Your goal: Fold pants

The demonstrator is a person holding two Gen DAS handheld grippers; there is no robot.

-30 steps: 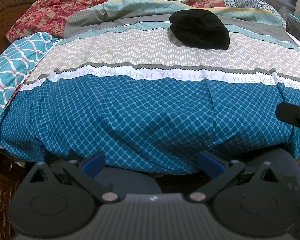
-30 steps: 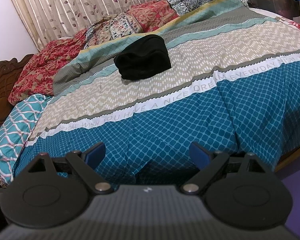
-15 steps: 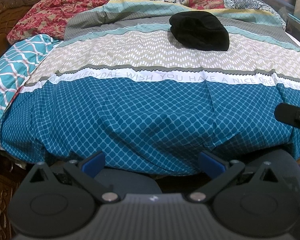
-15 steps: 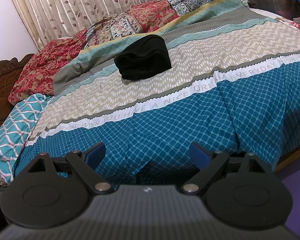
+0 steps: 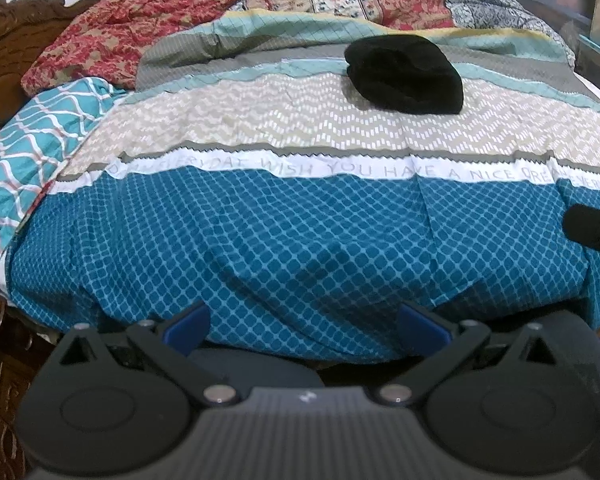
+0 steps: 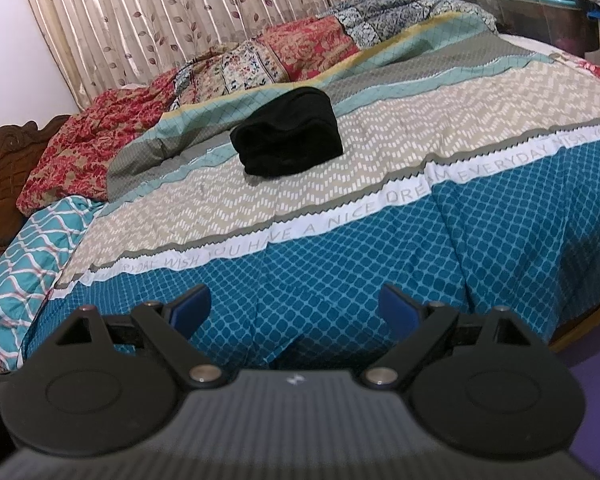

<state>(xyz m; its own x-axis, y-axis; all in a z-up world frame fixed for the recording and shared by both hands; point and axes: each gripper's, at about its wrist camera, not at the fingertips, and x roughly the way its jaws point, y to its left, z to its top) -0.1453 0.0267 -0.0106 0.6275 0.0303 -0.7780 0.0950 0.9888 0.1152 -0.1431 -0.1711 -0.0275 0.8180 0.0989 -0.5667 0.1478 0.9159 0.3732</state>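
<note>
1. Pants [image 5: 404, 74]: black, bundled into a compact lump, lying on the bedspread [image 5: 300, 248] well away from both grippers, on the far part of the bed where the beige zigzag band meets the teal/grey stripes. In the right wrist view the pants [image 6: 288, 140] sit left of centre, rounded top, a few soft creases on the near face.
2. Left gripper [image 5: 304, 322]: blue-tipped fingers spread wide, nothing btwn them, held at the near edge of the bed over the hanging blue lattice part of the bedspread. Not touching the cloth as far as can be seen.
3. Right gripper [image 6: 296, 308]: fingers likewise spread apart, empty, at the near bed edge, aimed across the bed. A black part of it shows at the right edge of the left wrist view.
4. Bedspread has a white band w/ grey lettering ("WISH YOU HAVE A NICE DREAM EVERYDAY") running across, btwn the blue lattice and the beige zigzag.
5. Behind the pants: a rumpled red floral quilt [image 6: 100, 148] and patchwork bedding; teal wavy-print pillow [image 5: 24, 144] at left; carved wooden headboard [image 5: 16, 20] far left.
6. Beige leaf-print curtain [image 6: 160, 20] hangs behind the bed.
</note>
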